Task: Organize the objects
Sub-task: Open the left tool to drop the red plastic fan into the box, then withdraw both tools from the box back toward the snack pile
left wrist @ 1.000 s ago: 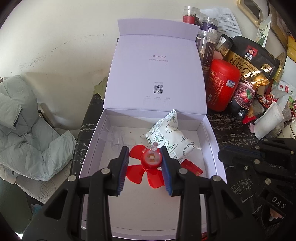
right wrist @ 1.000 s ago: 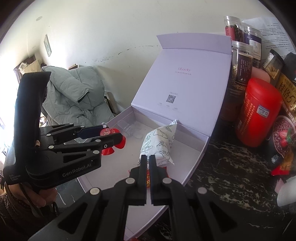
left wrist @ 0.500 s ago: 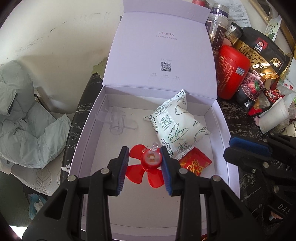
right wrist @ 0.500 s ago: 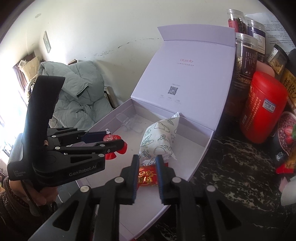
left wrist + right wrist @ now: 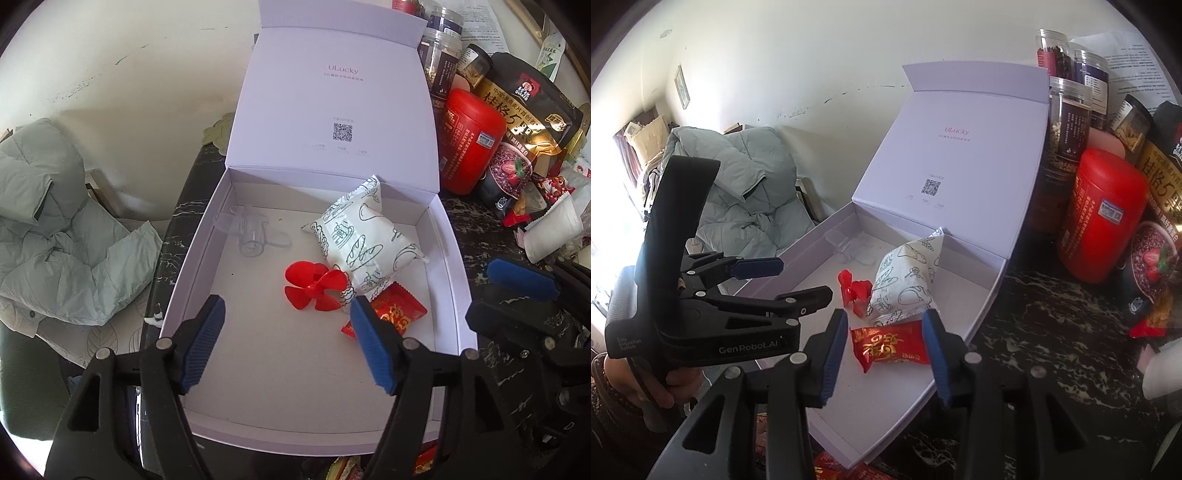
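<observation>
The left gripper (image 5: 286, 339) no longer holds the red fan (image 5: 314, 286). A second ago its pads pinched the fan's hub; now its jaws are opening, spread wide, with nothing pressed between them. The fan lies on the floor of the box (image 5: 192, 258), beyond the fingertips, touching the near left edge of the white pouch (image 5: 365, 240).

The right gripper (image 5: 884, 343) has let go too. A second ago its jaws were closed tight over the red packet (image 5: 890, 345); now they are opening, at a middling gap, and the packet lies flat on the box floor between the pads, seemingly touching neither. It sits just near of the pouch, at the box's right side.

A clear plastic piece (image 5: 251, 236) rests at the far left of the box, where it was before. The box lid (image 5: 332, 92) stands upright at the far side. The red canister (image 5: 471, 140) and jars (image 5: 441, 62) stand to the right of the box, unmoved. Both grippers hover in about the same places as earlier.
</observation>
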The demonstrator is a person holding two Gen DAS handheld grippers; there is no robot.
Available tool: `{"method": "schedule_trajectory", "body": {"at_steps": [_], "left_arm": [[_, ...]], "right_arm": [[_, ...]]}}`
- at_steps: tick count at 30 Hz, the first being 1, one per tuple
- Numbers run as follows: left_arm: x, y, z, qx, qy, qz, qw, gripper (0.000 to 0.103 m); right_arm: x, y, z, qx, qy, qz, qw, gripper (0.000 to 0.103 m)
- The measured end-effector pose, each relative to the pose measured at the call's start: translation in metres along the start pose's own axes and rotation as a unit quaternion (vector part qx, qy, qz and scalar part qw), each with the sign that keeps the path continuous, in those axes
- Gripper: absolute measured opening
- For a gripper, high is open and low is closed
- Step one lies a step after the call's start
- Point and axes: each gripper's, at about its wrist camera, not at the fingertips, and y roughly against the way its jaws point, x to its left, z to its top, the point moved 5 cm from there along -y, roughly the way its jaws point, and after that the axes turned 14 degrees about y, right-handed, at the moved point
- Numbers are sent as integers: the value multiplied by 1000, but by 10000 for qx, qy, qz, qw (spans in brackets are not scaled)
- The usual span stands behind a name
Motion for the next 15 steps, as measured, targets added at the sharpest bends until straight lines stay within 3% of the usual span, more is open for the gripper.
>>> {"method": "schedule_trajectory", "body": {"at_steps": [10,15], "left_arm": [[-6,43,-7,-287,-79,-43,9995,71],[-9,66,-9,-499,-115,-89,9986,72]], "right_arm": [[11,36,4,-229,37,-104,9997,51],[15,55,4,-313,78,-300,9990,65]]}}
